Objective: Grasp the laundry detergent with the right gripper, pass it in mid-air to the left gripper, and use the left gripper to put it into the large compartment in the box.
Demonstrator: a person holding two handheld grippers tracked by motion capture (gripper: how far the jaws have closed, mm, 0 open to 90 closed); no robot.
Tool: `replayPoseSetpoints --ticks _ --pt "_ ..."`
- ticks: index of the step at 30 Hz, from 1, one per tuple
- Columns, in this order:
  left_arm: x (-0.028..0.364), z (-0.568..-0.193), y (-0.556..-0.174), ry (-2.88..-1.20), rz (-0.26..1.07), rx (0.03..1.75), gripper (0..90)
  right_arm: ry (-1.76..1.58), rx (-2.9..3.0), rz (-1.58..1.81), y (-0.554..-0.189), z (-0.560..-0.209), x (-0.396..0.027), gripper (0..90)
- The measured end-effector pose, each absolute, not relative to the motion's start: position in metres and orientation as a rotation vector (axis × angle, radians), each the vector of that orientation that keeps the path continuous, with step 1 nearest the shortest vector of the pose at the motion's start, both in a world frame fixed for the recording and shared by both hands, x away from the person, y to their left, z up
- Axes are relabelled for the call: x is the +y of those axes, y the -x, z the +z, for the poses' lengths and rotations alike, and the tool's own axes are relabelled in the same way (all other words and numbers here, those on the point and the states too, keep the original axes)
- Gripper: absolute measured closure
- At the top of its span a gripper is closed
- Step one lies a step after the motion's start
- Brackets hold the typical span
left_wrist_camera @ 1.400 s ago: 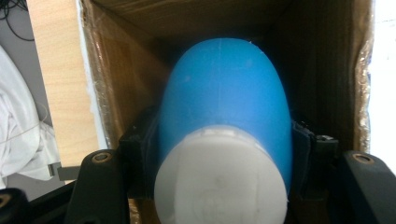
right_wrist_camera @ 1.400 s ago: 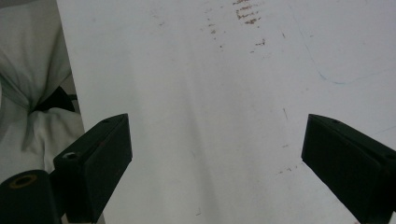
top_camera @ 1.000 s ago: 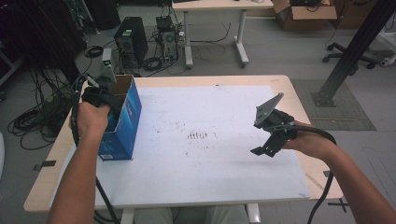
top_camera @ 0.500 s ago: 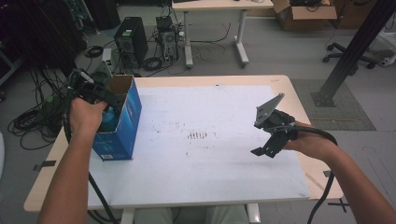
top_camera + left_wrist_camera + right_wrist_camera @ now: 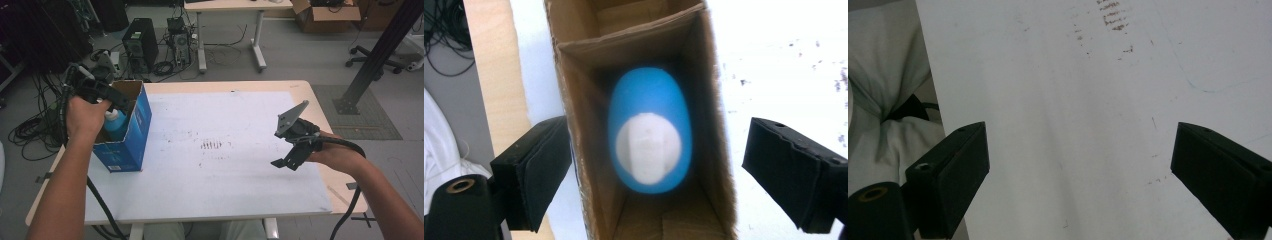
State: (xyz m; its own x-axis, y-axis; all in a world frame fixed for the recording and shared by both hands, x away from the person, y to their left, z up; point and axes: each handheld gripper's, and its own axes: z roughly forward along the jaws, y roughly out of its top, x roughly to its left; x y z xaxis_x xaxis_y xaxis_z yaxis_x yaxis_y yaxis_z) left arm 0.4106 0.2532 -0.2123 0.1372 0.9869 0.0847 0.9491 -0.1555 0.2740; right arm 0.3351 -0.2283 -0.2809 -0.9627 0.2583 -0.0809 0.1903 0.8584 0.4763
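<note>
A blue cardboard box (image 5: pixel 131 142) stands upright with its top open at the table's left edge. Inside it stands a blue bottle (image 5: pixel 116 125) with a white cap; in the left gripper view the bottle (image 5: pixel 649 100) sits in a compartment between the box's brown walls (image 5: pixel 574 100). My left gripper (image 5: pixel 111 99) hovers just above the box's mouth, and its jaws have just been opening. In its own view the left gripper (image 5: pixel 656 150) is open, its pads wide of the bottle. My right gripper (image 5: pixel 281 149) hangs open over the white sheet at the right, and in its own view nothing lies between the right gripper (image 5: pixel 1080 150) jaws.
A white sheet (image 5: pixel 225 120) with small brown marks (image 5: pixel 212 145) covers the wooden table (image 5: pixel 320 115). On the floor behind it are computer towers (image 5: pixel 140 42), tangled cables (image 5: pixel 30 130), a second table, a cardboard carton (image 5: pixel 327 10), a black post (image 5: pixel 375 60) and an office chair.
My left hand has risen out of the box's mouth and its jaws have opened, leaving the blue bottle standing inside. The right hand has not moved.
</note>
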Motion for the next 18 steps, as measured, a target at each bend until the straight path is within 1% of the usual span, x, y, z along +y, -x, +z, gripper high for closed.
replayPoseSetpoints --ticks 6,18 --pt "0.242 -0.199 -0.405 -2.278 0.386 1.884 11.9 -0.345 2.882 0.721 -0.332 -0.277 -0.228 8.2" --pt "0.223 -0.188 -0.395 -2.337 0.38 1.789 11.8 -0.349 2.874 0.72 -0.328 -0.274 -0.23 8.0"
